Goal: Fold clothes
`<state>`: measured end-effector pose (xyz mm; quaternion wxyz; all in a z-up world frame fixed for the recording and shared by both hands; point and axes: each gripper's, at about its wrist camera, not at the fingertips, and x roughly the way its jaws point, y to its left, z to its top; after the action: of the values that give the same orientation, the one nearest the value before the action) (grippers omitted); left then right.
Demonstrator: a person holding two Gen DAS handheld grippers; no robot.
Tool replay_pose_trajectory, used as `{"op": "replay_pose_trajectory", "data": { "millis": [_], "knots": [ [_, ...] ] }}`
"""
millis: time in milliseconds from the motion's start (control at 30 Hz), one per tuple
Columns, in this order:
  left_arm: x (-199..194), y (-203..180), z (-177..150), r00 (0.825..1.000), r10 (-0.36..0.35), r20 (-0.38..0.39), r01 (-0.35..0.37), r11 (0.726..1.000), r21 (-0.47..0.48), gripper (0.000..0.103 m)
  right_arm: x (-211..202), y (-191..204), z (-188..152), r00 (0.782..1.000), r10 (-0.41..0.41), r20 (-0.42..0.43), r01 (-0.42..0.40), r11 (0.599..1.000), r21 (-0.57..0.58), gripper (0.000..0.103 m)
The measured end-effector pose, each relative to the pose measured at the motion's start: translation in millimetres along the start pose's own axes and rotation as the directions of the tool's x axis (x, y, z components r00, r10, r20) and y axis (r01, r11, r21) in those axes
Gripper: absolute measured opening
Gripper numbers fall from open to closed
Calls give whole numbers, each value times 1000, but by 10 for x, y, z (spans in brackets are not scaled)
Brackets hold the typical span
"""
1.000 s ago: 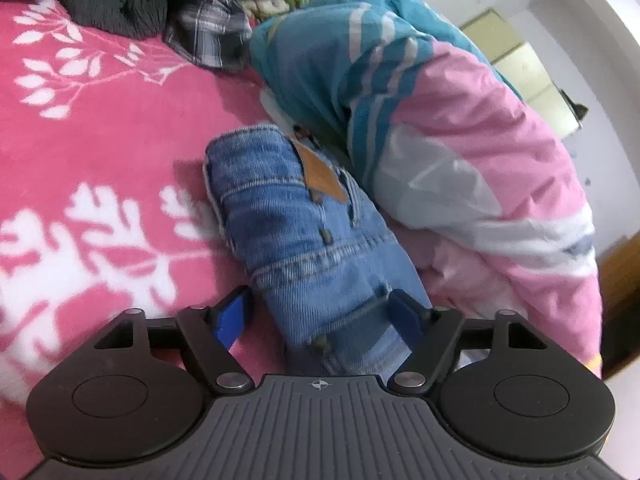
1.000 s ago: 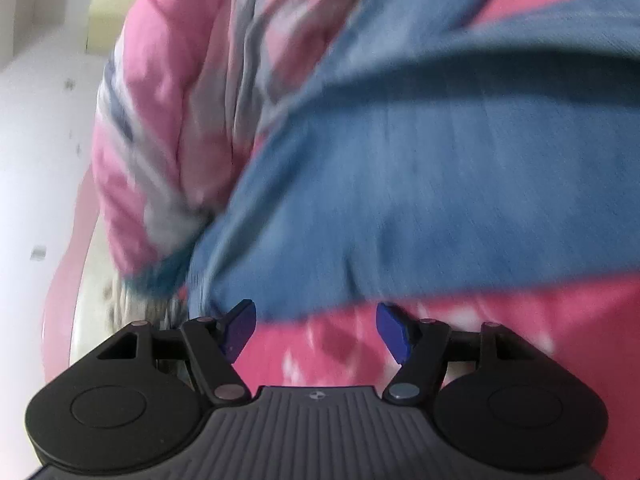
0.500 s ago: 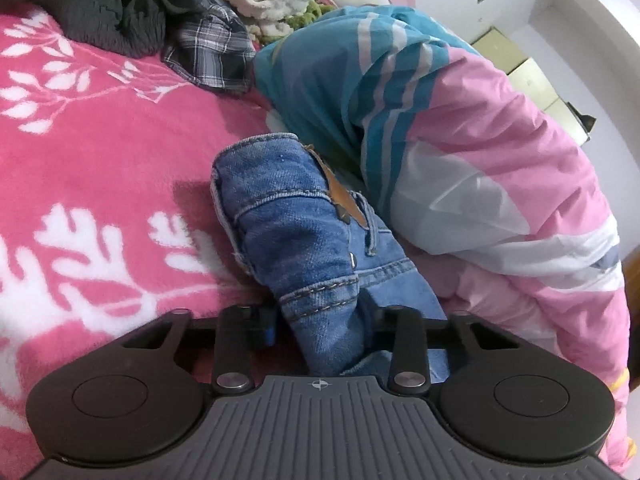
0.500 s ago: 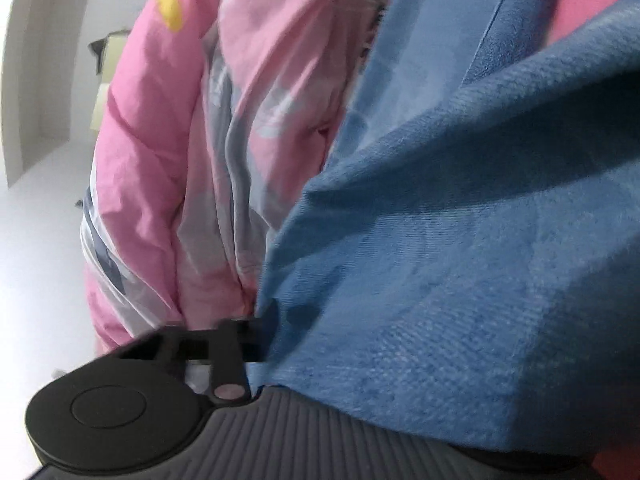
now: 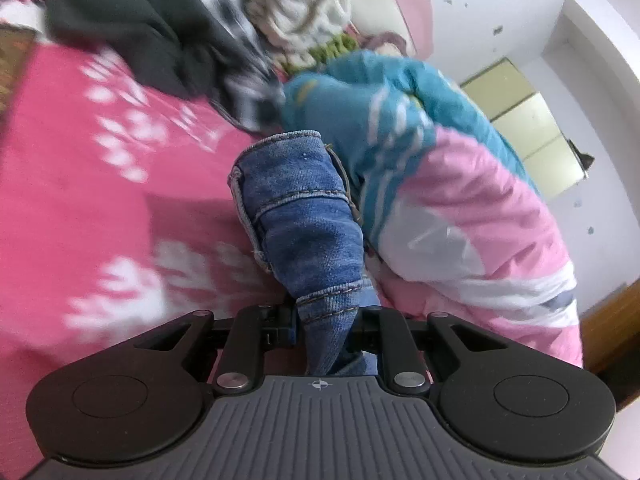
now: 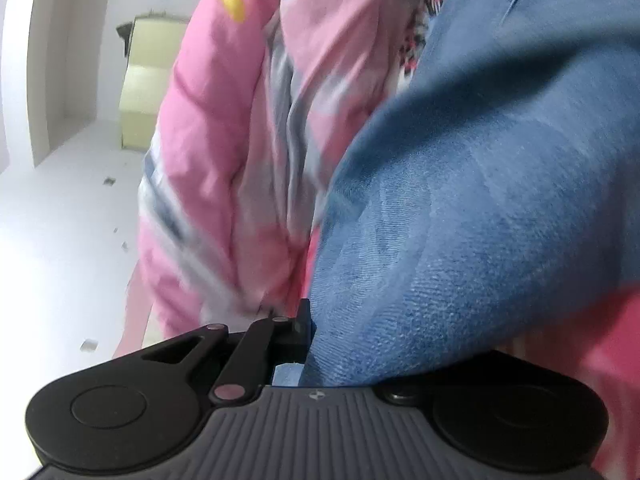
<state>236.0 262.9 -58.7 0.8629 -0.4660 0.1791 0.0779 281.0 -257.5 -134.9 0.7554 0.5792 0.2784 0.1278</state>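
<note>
A pair of blue jeans [image 5: 304, 216] is lifted off the pink blanket [image 5: 80, 200] in the left wrist view, its waistband end hanging away from me. My left gripper [image 5: 326, 324] is shut on the jeans' near edge. In the right wrist view the same jeans [image 6: 500, 200] fill the right side as a broad blue fold. My right gripper [image 6: 332, 344] is shut on that fold; its right finger is hidden under the denim.
A pink, teal and white quilt [image 5: 460, 200] is bunched right beside the jeans; it also shows in the right wrist view [image 6: 240, 160]. A pile of dark, plaid and cream clothes [image 5: 200, 20] lies at the far end. White wall and a yellow cabinet [image 5: 532, 120] stand beyond.
Both grippers were open around the jeans a second ago, then shut on them. Now the jeans are raised off the blanket and both views have swung upward.
</note>
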Motion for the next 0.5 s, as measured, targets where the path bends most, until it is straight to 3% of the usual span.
{"op": "replay_pose_trajectory", "data": {
  "millis": [200, 300, 467, 500],
  "knots": [
    [-699, 313, 42, 999, 40, 35, -40, 999, 13, 17, -364, -164, -400, 991, 28, -129, -17, 996, 86, 6],
    [-741, 530, -69, 995, 102, -2, -102, 994, 47, 19, -387, -253, -451, 988, -20, -156, 26, 999, 40, 7],
    [-749, 665, -83, 993, 112, -48, -109, 992, 59, 27, -421, -248, -385, 966, -140, -217, 135, 990, -38, 12],
    [-780, 644, -77, 993, 113, -46, -109, 991, 77, 28, -474, -222, -379, 955, -162, -247, 149, 986, -68, 18]
  ]
}}
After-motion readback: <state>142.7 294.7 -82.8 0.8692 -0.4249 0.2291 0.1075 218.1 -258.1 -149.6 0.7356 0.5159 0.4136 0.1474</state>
